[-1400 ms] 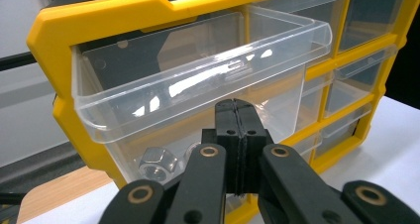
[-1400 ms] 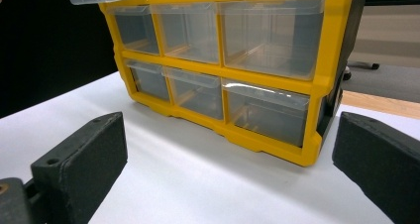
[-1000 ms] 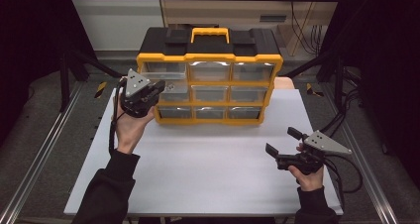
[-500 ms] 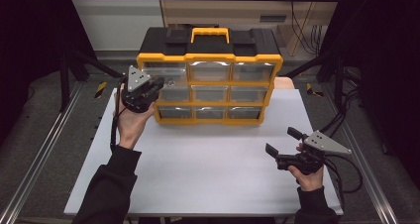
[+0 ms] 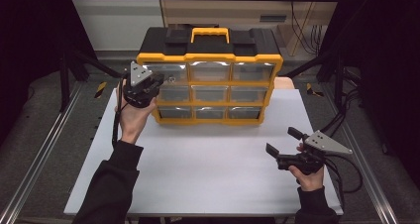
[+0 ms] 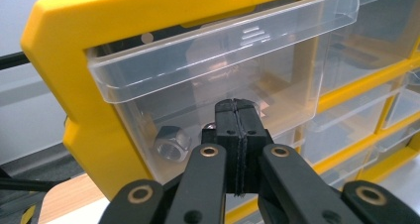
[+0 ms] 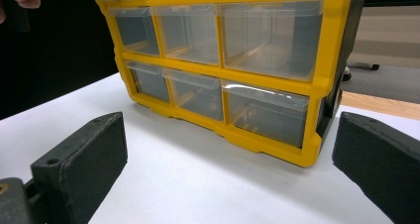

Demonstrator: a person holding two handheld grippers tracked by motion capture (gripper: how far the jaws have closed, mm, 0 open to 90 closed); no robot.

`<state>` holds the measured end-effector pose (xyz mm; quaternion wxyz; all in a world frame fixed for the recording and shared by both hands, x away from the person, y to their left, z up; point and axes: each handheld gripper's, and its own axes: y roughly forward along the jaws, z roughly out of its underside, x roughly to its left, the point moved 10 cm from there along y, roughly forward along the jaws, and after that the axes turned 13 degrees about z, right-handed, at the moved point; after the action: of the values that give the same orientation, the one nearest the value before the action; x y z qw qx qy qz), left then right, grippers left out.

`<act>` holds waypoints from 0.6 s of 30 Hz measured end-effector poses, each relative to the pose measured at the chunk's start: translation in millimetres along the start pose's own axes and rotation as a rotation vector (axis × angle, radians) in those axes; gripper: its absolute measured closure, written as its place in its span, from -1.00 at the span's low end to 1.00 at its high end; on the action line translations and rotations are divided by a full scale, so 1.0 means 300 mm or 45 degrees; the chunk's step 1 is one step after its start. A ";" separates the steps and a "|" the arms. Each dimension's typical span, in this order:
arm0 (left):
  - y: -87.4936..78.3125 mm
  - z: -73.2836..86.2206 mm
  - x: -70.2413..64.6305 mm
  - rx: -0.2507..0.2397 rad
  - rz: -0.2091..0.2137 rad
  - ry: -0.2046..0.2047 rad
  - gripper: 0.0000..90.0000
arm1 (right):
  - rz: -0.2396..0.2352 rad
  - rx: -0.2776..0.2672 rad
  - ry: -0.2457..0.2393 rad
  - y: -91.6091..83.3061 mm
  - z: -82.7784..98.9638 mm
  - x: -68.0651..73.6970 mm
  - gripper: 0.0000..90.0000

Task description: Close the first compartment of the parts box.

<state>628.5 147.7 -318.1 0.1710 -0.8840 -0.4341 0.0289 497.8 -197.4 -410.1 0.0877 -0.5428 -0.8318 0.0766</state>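
A yellow and black drawer organizer (image 5: 210,50) with clear drawers stands at the back of the white table (image 5: 208,174). My left gripper (image 5: 157,79) is shut with nothing between its pads and is held up at the top-left drawer (image 5: 166,74). In the left gripper view the joined tips of the left gripper (image 6: 236,107) sit right at that drawer's (image 6: 198,85) clear front, under its handle lip. A steel nut (image 6: 172,142) lies inside. My right gripper (image 5: 283,140) rests open near the table's front right, and its view (image 7: 233,154) faces the organizer (image 7: 327,60).
The organizer's black lid has a yellow carry handle (image 5: 210,34). The lower drawers (image 7: 265,112) look shut. Bare white tabletop lies between the organizer and the person's forearms. Cables (image 5: 346,164) trail off the table's right edge.
My left gripper has edged slightly up and in toward the top-left drawer. The right gripper has stayed where it was.
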 end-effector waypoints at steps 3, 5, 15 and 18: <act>0.006 0.000 0.004 -0.002 -0.003 -0.006 0.98 | -0.002 -0.009 -0.002 0.000 -0.002 -0.001 -0.98; 0.008 0.003 0.005 0.006 -0.007 -0.020 0.99 | -0.001 -0.008 -0.001 0.000 -0.002 -0.001 -0.98; 0.024 0.003 0.017 0.012 -0.019 -0.025 0.98 | -0.002 -0.010 0.000 -0.001 -0.003 -0.002 -0.98; 0.025 -0.001 0.021 0.005 -0.023 -0.002 0.98 | -0.002 -0.004 -0.004 0.000 -0.001 -0.001 -0.98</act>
<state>638.3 148.2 -319.7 0.1727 -0.8796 -0.4422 0.0289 497.9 -197.7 -409.8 0.0855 -0.5423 -0.8324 0.0760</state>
